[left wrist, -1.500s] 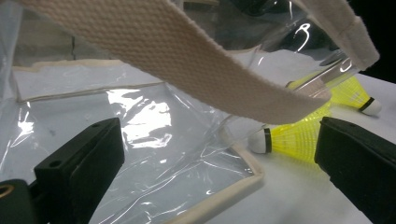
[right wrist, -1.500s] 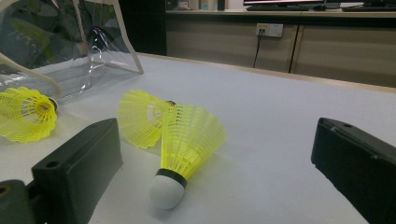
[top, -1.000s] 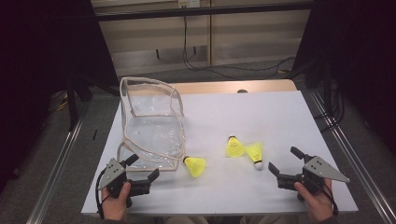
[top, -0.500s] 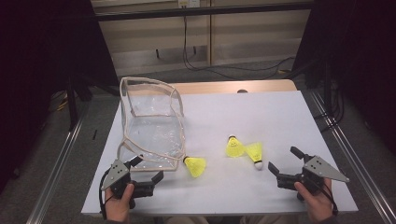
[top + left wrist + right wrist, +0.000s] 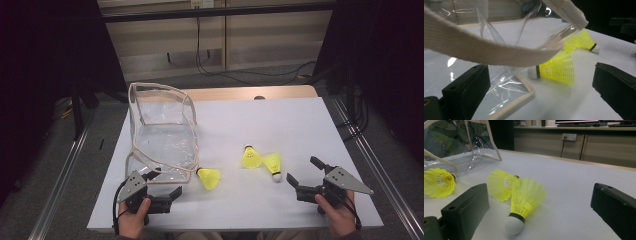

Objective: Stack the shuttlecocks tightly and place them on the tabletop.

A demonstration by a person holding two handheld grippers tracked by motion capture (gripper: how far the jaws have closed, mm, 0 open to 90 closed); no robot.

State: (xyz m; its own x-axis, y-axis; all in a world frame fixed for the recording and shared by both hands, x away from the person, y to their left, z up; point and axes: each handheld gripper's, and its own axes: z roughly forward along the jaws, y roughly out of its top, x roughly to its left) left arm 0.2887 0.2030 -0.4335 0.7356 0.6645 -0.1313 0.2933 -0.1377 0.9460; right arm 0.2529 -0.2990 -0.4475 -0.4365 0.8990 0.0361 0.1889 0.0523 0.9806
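A clear plastic bag with beige trim lies at the left of the white table. One yellow shuttlecock rests by its near corner; two more lie touching mid-right. My left gripper is open at the bag's near corner. In its own view the left gripper faces the shuttlecock, with the bag's strap looping across in front. My right gripper is open just right of the pair. The right gripper has the white-capped shuttlecock lying between its jaws, untouched.
The table's near edge runs just behind both hands. Metal rails flank the table. Wooden cabinets and cables stand behind it. The far right half of the tabletop is bare white.
My left gripper has shifted a little to the right along the front edge, closer to the near shuttlecock. The right gripper, bag and shuttlecocks have not moved.
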